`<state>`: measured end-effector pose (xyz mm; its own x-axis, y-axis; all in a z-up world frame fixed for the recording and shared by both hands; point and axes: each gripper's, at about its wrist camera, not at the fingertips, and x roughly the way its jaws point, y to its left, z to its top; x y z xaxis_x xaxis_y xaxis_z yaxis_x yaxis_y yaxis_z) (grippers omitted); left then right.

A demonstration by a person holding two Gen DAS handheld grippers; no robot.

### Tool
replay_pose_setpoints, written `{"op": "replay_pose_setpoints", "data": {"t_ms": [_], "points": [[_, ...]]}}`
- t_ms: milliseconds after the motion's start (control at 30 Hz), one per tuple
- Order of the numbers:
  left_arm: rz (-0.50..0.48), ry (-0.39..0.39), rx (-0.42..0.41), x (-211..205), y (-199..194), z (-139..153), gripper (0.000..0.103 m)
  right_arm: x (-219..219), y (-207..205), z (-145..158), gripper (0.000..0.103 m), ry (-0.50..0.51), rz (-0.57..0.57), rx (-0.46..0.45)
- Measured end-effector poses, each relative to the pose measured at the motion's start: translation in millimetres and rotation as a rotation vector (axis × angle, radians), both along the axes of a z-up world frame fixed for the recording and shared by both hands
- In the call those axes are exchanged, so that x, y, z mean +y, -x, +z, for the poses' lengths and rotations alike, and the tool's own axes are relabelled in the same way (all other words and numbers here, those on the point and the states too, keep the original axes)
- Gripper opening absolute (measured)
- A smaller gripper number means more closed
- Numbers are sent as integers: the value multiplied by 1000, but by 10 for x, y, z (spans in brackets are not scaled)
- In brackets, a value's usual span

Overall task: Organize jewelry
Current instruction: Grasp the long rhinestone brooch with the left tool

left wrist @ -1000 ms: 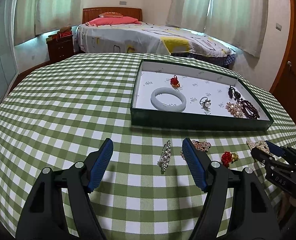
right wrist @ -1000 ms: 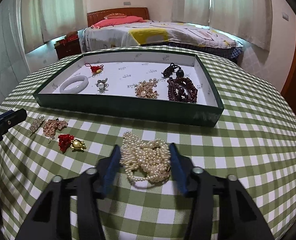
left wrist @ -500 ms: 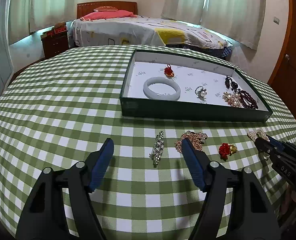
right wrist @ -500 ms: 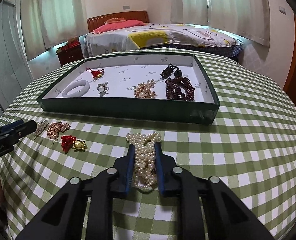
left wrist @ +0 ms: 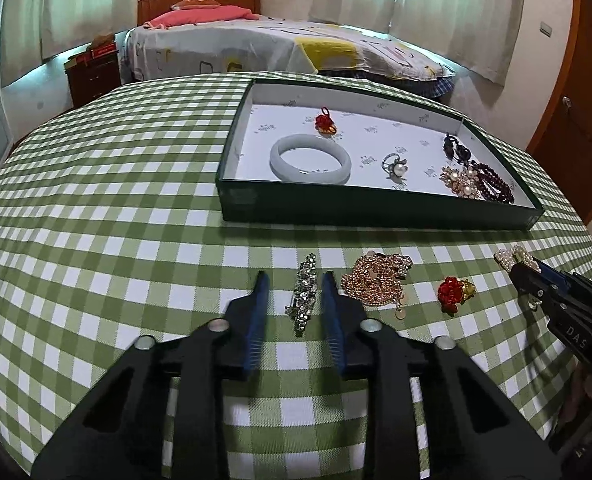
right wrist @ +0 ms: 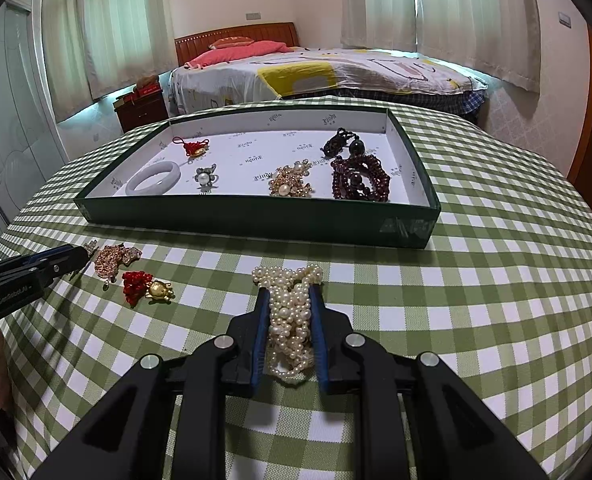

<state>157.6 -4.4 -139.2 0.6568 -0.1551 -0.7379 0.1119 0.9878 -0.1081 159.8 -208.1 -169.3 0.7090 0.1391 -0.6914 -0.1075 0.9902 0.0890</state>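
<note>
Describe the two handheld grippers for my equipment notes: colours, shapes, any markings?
Both match: the left gripper and right gripper have matte black plastic frames with triangular cut-outs, silver round pivot bolts, and narrow fingers faced with ribbed blue pads. Each body carries small pale lettering, too blurred to read with confidence. No cables or sleeves show.

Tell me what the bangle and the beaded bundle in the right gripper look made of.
Bangle: pale, glossy and slightly translucent, so probably jade or glass. Beaded bundle: strands of small cream beads with soft sheen, so pearls, real or imitation.
</note>
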Motion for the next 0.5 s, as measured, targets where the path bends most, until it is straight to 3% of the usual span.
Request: {"op": "replay_pose_setpoints", "data": {"t_ms": [133, 500], "points": [[-15, -2, -2, -18, -5, -7, 12, -3, 0, -2, 20, -1, 0, 0], [-17, 3, -24, -11, 39, 35, 11, 2, 6, 26, 18, -6, -2, -13]]}}
